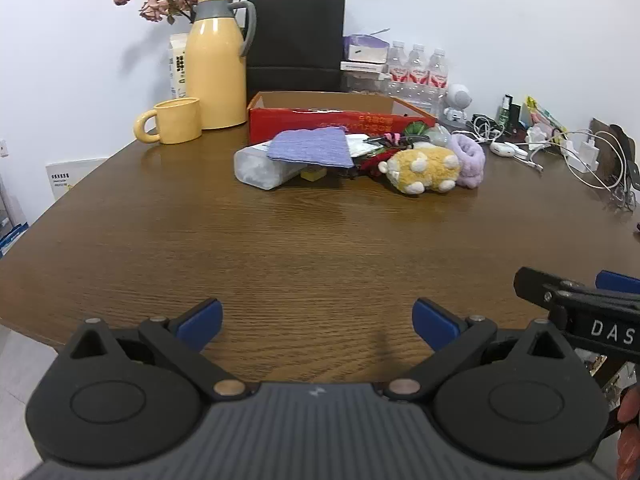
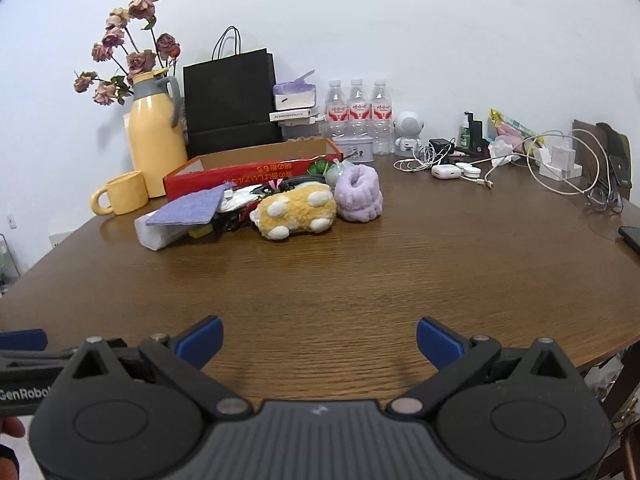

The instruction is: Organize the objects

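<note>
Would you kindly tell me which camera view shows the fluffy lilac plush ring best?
The right wrist view: the fluffy lilac plush ring shows whole beside the yellow plush toy. In the left wrist view, that toy hides part of it.

A plain white wall [image 2: 440,40] runs behind the whole scene, evenly lit, with soft shadows cast on it at the left. In front stands a brown wood-grain surface [image 2: 360,272] with a rounded edge, glossy enough to show faint reflections. At the lower left, pale grey floor [image 1: 16,364] shows below its rim.
</note>
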Available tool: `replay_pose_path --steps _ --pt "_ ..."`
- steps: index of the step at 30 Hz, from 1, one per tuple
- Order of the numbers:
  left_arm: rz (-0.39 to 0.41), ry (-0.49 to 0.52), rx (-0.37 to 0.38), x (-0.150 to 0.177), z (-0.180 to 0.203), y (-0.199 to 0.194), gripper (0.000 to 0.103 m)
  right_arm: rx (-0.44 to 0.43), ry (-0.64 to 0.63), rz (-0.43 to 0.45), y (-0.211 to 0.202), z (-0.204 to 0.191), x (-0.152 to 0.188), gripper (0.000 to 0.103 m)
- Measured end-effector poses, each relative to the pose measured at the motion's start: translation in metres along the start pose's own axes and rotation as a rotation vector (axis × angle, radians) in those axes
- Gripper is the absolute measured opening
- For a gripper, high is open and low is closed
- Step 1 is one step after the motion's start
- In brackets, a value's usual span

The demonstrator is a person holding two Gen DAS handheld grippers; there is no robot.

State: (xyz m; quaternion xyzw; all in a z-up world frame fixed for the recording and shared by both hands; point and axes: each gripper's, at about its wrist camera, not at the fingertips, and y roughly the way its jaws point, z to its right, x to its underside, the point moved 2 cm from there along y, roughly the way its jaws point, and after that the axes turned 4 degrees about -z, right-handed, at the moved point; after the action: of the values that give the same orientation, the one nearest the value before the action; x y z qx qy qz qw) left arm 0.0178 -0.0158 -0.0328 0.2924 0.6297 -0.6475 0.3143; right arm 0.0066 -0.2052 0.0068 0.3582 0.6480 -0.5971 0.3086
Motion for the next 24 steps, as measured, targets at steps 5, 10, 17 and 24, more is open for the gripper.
replay_pose_path --steps 5,10,17,24 --pt "-0.011 -0.021 -0.003 0.0 -0.0045 0.0023 0.103 -0.008 -0.01 -0.008 0.0018 -0.0045 0.0014 0.103" --pt "-0.009 -0.016 -0.004 0.0001 -0.0036 0.0024 0.103 -0.011 -0.009 -0.008 0.001 -0.0044 0.0024 0.103" --pt "-0.016 -0.006 -0.004 0.002 -0.0004 0.004 0.103 -0.009 0.004 -0.015 0.0023 -0.0016 0.0042 0.103" --pt "-0.017 -0.006 -0.006 0.0019 -0.0004 0.0041 0.103 -0.013 0.003 -0.016 0.0035 -0.0031 0.0045 0.103"
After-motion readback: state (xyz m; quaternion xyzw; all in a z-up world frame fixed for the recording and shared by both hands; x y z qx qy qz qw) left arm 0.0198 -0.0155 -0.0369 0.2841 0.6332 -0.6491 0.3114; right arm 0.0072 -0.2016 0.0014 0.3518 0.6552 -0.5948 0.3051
